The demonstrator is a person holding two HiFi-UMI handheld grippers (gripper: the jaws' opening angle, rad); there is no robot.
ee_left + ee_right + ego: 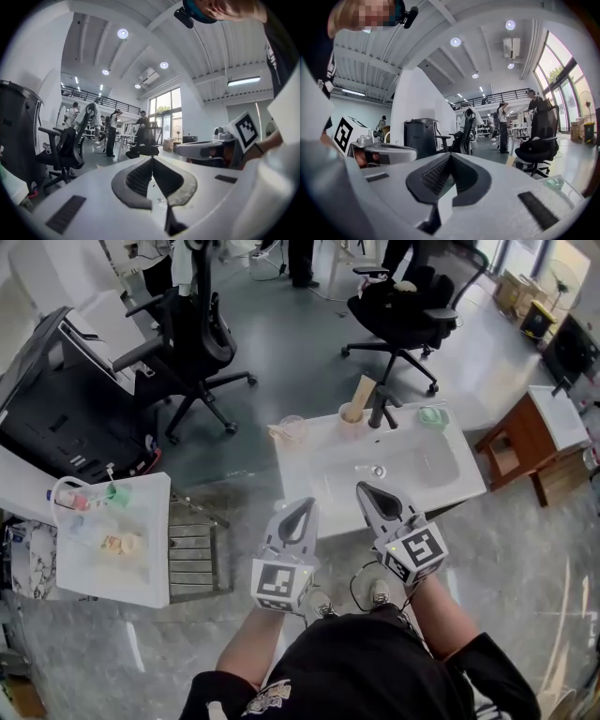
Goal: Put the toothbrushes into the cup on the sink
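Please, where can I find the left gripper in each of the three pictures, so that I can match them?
Head view: the left gripper is at lower centre, beside the right gripper.
Left gripper view: the left gripper fills the bottom centre, shut and empty.
Right gripper view: the left gripper is at the left edge, seen side-on.
Shared landmark: the black office chair behind the sink.

- Left white-and-black two-jaw gripper (303, 510): jaws pressed together, empty, held level just short of the white rectangular sink (305, 465).
- Right white-and-black two-jaw gripper (368, 491): also closed, empty, tips over the sink's near edge.
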